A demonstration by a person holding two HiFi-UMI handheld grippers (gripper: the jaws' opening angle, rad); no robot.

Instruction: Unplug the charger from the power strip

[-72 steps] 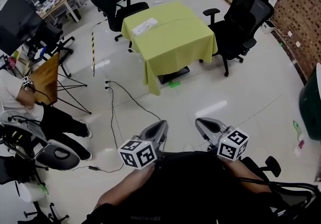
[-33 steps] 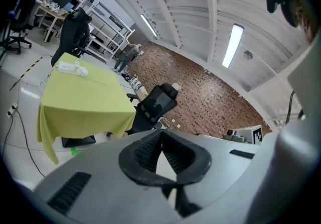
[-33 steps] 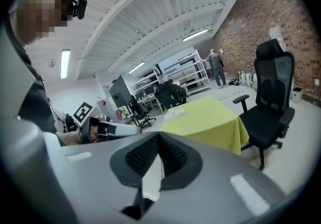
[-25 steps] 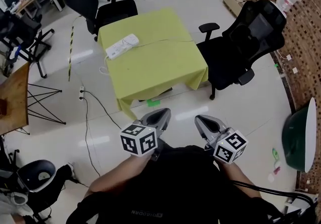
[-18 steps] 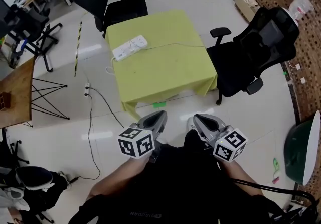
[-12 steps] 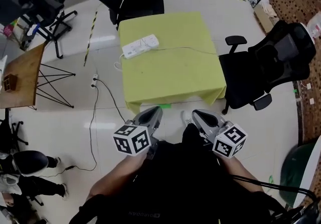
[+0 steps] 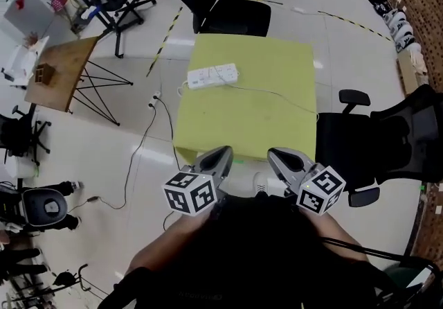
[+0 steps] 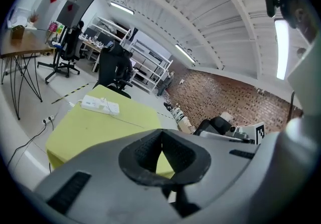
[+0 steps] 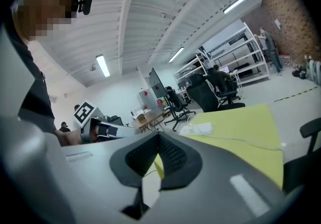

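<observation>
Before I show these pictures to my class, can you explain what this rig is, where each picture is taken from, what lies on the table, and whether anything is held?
There is no robot here. A person holds a two-jaw tool in each hand: the left gripper and the right gripper. The wide picture comes from a camera on the person's head, looking down. The other two come from cameras riding on each gripper, looking along its jaws. On the table with the yellow-green cloth lies a white power strip, with a thin cable running off it. Both grippers are shut and hold nothing.
</observation>
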